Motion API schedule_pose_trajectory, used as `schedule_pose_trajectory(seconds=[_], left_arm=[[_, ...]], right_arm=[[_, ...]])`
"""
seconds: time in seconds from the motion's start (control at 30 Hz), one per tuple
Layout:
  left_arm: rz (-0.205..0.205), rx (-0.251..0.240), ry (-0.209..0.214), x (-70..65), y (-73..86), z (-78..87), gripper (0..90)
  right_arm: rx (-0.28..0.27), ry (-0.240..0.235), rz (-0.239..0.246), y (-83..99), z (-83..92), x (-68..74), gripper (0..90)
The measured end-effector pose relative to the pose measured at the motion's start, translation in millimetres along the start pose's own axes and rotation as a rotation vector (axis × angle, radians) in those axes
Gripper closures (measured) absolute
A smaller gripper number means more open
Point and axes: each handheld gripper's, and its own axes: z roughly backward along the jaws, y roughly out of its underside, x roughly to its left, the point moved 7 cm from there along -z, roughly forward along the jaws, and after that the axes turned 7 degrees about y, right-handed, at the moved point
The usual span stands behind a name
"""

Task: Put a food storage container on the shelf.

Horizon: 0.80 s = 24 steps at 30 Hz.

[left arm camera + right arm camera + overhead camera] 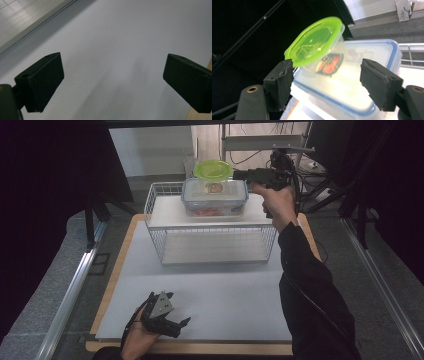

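The green-lidded container (213,174) sits on top of the blue-rimmed storage box (215,197), which rests on the top shelf of the white wire rack (212,227) at the far side of my counter (200,295). The small container is clear-walled with a lime lid and a red-and-dark label on its side; in the right gripper view (317,47) it looks tilted, though that camera is turned with the hand. The box below it (352,82) has a clear lid with a blue border and something orange-red inside.

My right gripper (246,174) is held level just to the right of the small container, at the height of its lid, pointing toward it. In the right gripper view its jaws stand well apart, one on each side of the container, and I see a gap between each pad (280,82) and the clear wall, so it has hold of nothing. The left-hand pad comes close under the lid's edge; I cannot tell whether it touches there.

My left gripper (175,320) lies low over the near left part of the counter, well apart from the rack. Its jaws are spread wide with bare grey surface between the pads (45,82).
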Motion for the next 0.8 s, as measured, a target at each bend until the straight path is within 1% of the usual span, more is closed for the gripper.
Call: schedule_pose_trajectory(seconds=[0.1, 0.17, 0.23, 0.33, 0.4, 0.57, 0.8], left_arm=[[0.007, -0.010, 0.005, -0.1, -0.8, 0.5, 3.2], [0.011, -0.015, 0.006, 0.2, -1.1, 1.0, 3.1], [0.014, -0.017, 0.006, 0.3, -1.3, 1.3, 3.1], [0.015, -0.017, 0.006, 0.2, -1.4, 1.4, 3.1], [0.014, -0.016, 0.006, 0.0, -1.4, 0.9, 3.1], [0.013, -0.014, 0.006, -0.2, -1.3, 0.3, 3.0], [0.012, -0.010, 0.005, -0.5, -1.0, -0.5, 3.0]], right_arm=[[0.003, -0.005, 0.036, 8.7, 5.8, 1.5, 22.7], [0.016, -0.007, 0.060, 15.8, 8.4, 3.0, 21.1], [0.024, -0.008, 0.094, 22.6, 10.8, 4.6, 19.7], [0.031, 0.010, 0.138, 32.4, 13.8, 5.9, 18.2], [0.038, 0.014, 0.163, 39.4, 15.4, 6.6, 17.1], [0.049, 0.018, 0.195, 57.0, 18.8, 5.6, 15.4], [0.050, 0.047, 0.263, 81.7, 25.2, 2.3, 12.4]])
